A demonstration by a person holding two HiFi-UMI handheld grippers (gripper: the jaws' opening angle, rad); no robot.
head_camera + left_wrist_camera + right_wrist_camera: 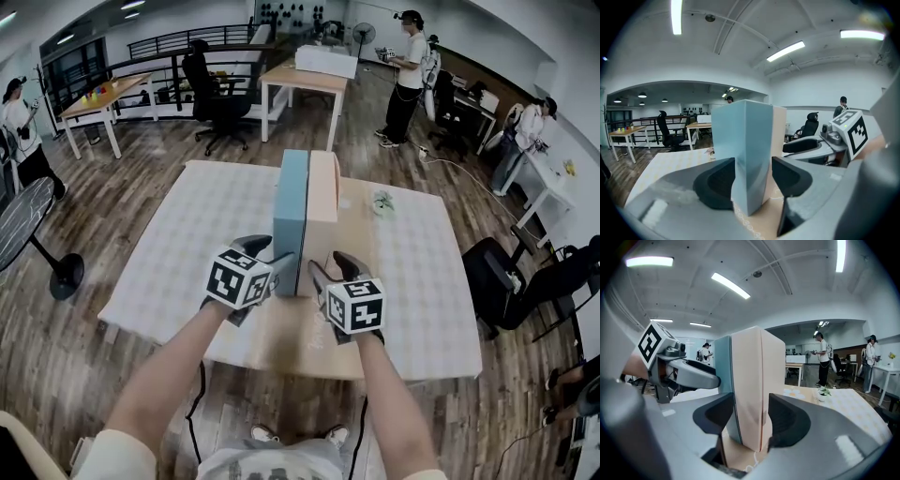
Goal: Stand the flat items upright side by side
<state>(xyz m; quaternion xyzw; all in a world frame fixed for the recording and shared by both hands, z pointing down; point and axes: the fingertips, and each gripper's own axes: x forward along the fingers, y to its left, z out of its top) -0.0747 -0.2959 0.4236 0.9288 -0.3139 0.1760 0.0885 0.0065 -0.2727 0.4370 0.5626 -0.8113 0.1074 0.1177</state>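
Two hand-held grippers, both closed on boxes.

- Left gripper (272,258) (752,176): dark pads pinch the near end of the tall pale blue flat box (291,211) (740,140), one pad on each broad face. Bare forearm behind it, marker cube (237,278) on top.
- Right gripper (330,272) (750,416): pads clamp the near end of the pale peach flat box (323,187) (750,376) in the same way. Its marker cube (356,305) faces up.
- Both grippers sit close together at the near ends of the boxes and point away from the person.

Boxes: both stand upright on a long narrow edge, side by side with broad faces touching, blue on the person's left and peach on the right. They run lengthways away from the person and look about equal in height. Each gripper view shows the neighbouring box just behind the gripped one.

Support: the boxes rest on a bare tan strip of the low table (281,347), between white patterned cloth (187,244) on either side. A small green potted plant (382,202) (821,392) stands on the cloth to the right of the peach box, apart from it.

Room: wood floor; a black office chair (214,98) and a light wooden desk (305,80) beyond the table; a person in a white top (408,75) stands further back on the right.
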